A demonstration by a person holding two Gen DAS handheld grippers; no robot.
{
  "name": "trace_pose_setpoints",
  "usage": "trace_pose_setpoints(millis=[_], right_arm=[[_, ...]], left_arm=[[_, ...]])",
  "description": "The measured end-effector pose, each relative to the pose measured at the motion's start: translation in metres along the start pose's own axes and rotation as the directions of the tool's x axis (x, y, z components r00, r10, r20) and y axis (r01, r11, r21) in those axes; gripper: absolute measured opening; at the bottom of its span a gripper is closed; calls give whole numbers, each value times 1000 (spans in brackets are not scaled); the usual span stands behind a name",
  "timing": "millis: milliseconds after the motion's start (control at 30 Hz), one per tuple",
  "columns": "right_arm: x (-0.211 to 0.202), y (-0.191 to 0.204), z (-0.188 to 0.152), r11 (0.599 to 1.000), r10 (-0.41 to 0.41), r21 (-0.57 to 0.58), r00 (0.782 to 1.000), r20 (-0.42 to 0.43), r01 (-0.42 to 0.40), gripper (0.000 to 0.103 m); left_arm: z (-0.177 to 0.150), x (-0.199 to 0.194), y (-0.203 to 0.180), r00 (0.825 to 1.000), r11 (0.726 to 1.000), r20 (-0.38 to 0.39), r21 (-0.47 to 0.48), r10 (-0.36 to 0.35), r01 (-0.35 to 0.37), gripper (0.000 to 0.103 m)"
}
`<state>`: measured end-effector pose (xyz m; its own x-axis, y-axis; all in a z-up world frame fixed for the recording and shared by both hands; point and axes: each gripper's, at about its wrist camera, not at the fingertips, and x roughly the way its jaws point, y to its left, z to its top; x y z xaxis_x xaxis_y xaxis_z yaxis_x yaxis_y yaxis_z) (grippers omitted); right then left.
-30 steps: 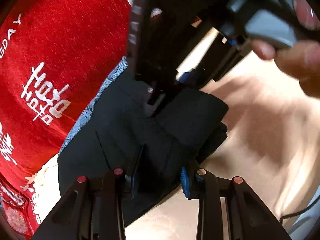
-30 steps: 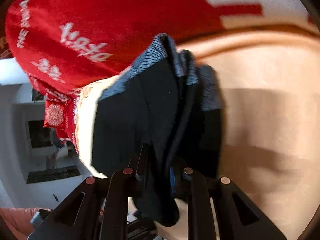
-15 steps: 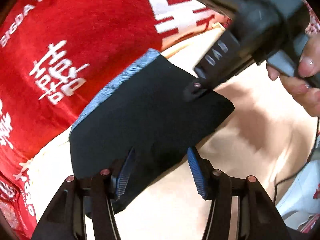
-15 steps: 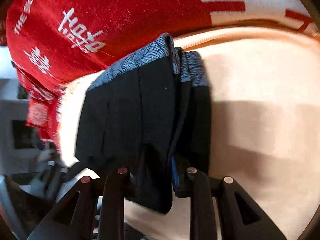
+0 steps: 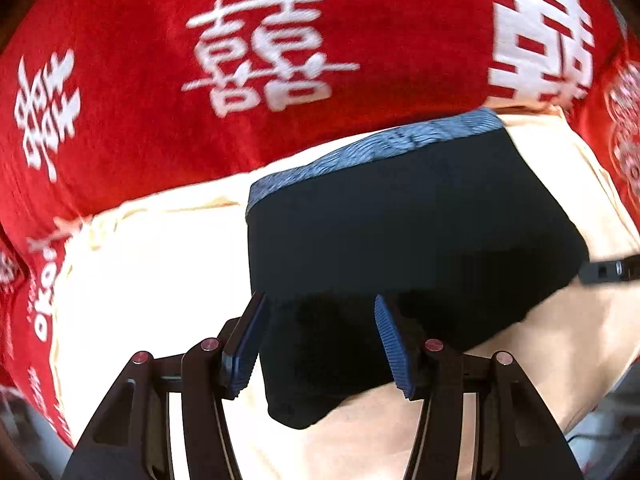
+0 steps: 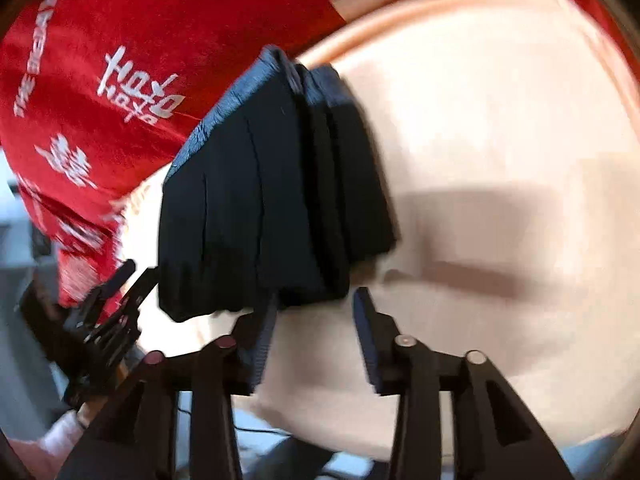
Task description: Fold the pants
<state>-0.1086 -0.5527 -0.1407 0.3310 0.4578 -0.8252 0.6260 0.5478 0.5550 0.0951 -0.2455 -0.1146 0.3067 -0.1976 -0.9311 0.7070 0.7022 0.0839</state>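
The black pants (image 5: 416, 248) with a blue-grey patterned waistband lie folded into a compact stack on the cream surface (image 5: 160, 264). My left gripper (image 5: 320, 332) is open, its blue pads just above the near edge of the stack, holding nothing. In the right wrist view the folded pants (image 6: 272, 200) show several stacked layers. My right gripper (image 6: 316, 332) is open and empty, just off the near end of the stack. The tip of the right gripper (image 5: 608, 270) shows at the right edge of the left wrist view.
A red cloth with white characters (image 5: 240, 60) covers the surface behind the pants and also shows in the right wrist view (image 6: 120, 80). The left gripper (image 6: 100, 320) and a hand appear low on the left there. The cream surface's edge runs along the bottom right.
My right gripper has let go of the pants, opened and drawn back. My left gripper has opened wider and pulled away. The stack now lies flat on the surface.
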Motion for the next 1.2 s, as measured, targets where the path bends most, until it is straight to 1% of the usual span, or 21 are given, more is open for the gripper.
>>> trace_pose_setpoints(millis=[67,133,200,267,300,333,400,467,500,567,600,667,733,767,800,867,967,1000,1100,1167,1200], right_arm=[[6,-7,-5,998,41,52,999,17,-42,47],[7,-10,0,992,86,90,994,69,-92,45],[3,-9,7,985,116,112,987,115,-129,23],[0,-6,14,988,92,109,987,130,-106,19],[0,-5,15,992,66,97,990,126,-78,18],[2,-4,16,996,33,78,992,119,-42,18],[5,-1,18,999,-2,48,994,111,-3,18],[9,3,22,997,-79,3,991,111,79,17],[11,3,24,994,-105,-13,989,108,107,17],[12,3,26,994,-108,-1,990,95,109,17],[11,4,26,992,-122,-5,988,93,123,17],[10,13,23,977,-208,-35,973,99,212,17],[5,24,18,962,-255,-67,960,111,263,18],[3,29,16,960,-259,-81,958,120,270,19],[1,34,15,957,-262,-95,956,128,275,23],[1,50,13,947,-267,-141,952,150,288,25],[11,69,16,922,-290,-218,944,158,320,25],[15,72,17,915,-300,-233,942,151,328,25],[32,69,17,900,-339,-245,932,130,361,26],[33,66,16,905,-329,-237,935,132,352,26],[33,65,16,906,-329,-235,936,130,351,29]], left_arm=[[-2,8,6,1000,999,-28,-37,-12,11,56],[-4,12,13,998,996,-45,-83,-37,33,56],[-7,17,20,995,989,-59,-133,-79,70,56],[-10,28,25,989,980,-88,-172,-120,103,58],[-12,33,27,988,976,-93,-195,-121,101,62],[-13,37,27,988,973,-93,-206,-122,101,63],[-15,41,22,989,975,-91,-200,-115,95,63],[-16,44,17,991,979,-84,-188,-102,85,63],[-17,44,15,992,981,-82,-181,-92,76,63],[-18,44,13,993,981,-76,-179,-86,71,63],[-19,45,13,993,980,-75,-183,-87,72,63],[-19,46,13,993,979,-78,-191,-89,72,63],[-20,46,11,993,980,-78,-188,-85,69,63],[-19,46,10,993,980,-77,-186,-84,68,66],[-20,46,10,993,979,-76,-188,-88,72,67],[-20,46,9,993,979,-72,-191,-90,74,68],[-20,46,9,993,977,-77,-202,-90,73,77],[-20,47,11,992,974,-80,-211,-97,78,79],[-19,45,16,990,970,-89,-225,-112,90,79],[-18,44,19,989,971,-95,-221,-109,86,79],[-17,44,18,989,973,-98,-217,-107,83,79]])
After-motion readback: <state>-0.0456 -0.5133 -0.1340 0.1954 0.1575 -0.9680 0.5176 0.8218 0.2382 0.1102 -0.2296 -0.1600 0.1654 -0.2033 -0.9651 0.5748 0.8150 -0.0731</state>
